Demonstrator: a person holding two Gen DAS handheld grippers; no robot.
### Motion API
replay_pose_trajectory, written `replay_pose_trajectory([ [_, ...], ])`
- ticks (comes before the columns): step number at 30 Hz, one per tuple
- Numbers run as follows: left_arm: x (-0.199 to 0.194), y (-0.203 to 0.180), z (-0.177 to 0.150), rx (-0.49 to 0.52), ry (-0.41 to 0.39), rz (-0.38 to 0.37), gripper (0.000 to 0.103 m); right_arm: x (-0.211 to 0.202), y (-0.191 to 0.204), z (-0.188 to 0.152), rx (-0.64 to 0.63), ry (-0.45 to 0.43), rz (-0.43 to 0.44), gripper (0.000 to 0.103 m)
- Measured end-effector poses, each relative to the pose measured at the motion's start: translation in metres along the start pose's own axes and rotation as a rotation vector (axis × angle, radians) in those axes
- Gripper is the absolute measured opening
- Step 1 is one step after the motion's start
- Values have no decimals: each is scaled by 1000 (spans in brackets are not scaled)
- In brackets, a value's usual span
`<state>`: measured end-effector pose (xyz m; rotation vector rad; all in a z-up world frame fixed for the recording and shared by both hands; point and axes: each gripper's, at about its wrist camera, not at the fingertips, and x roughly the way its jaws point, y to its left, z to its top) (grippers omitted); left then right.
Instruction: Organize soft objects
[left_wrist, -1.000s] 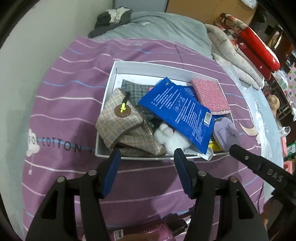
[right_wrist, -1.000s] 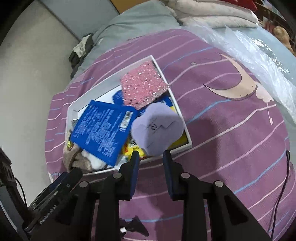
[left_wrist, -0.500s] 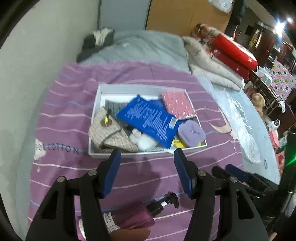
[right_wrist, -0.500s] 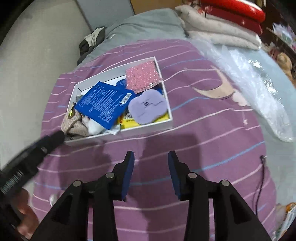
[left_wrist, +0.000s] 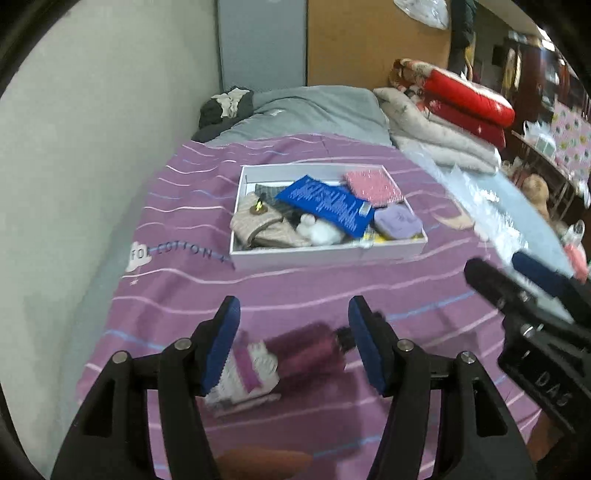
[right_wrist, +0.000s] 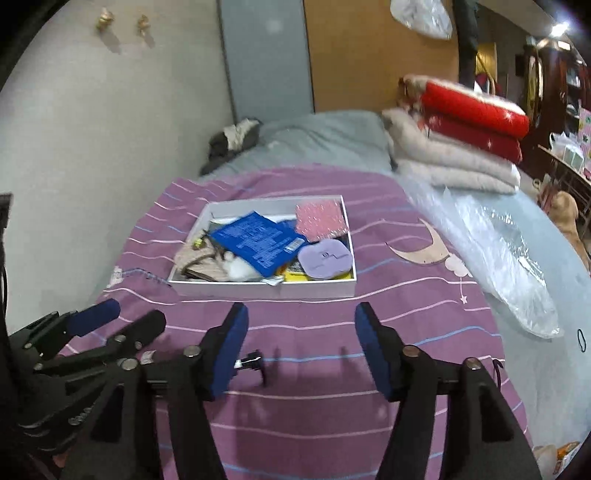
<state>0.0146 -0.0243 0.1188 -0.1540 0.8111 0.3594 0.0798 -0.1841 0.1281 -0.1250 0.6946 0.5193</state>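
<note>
— Left gripper (left_wrist: 293, 345) low in the frame, jaws wide apart, nothing between the blue pads (left_wrist: 221, 343)?

— Right. Beyond them, lying on its side on the purple striped bedsheet (left_wrist: 177, 295): a blurred maroon pump bottle (left_wrist: 288, 360) with a pale label.

— Further back?

— White box (left_wrist: 328, 254), full: plaid fabric (left_wrist: 258, 229), white fluffy toy (left_wrist: 319, 230), blue packet (left_wrist: 328, 205), pink glittery pouch (left_wrist: 371, 182), lilac pad (left_wrist: 397, 221).

— On the right edge?

— Right gripper (left_wrist: 524, 280), black, blurred, jaws apart, empty. Stacked red quilts (left_wrist: 469, 99) and grey blanket (left_wrist: 314, 110) at the far end.
</note>
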Motion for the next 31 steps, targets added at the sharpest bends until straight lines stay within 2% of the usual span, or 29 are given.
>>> replay_pose_trajectory([
  [7, -22, 0, -22, -33, 0, -71, 62, -28, 2, -17, -26, -23, -27, 67],
  [17, -59, -8, -30, -15, -61, -73, 62, -61, -1, -30, -29, -35, -26, 70],
  [21, -69, -9, -32, -9, -75, -73, 62, -72, -1, -30, -28, -53, -17, 76],
  [27, -71, -5, -34, -50, -66, -114, 62, -77, 0, -32, -26, -60, -3, 78],
  [31, -67, 0, -40, -59, -61, -97, 62, -69, 2, -39, -33, -19, 9, 79],
])
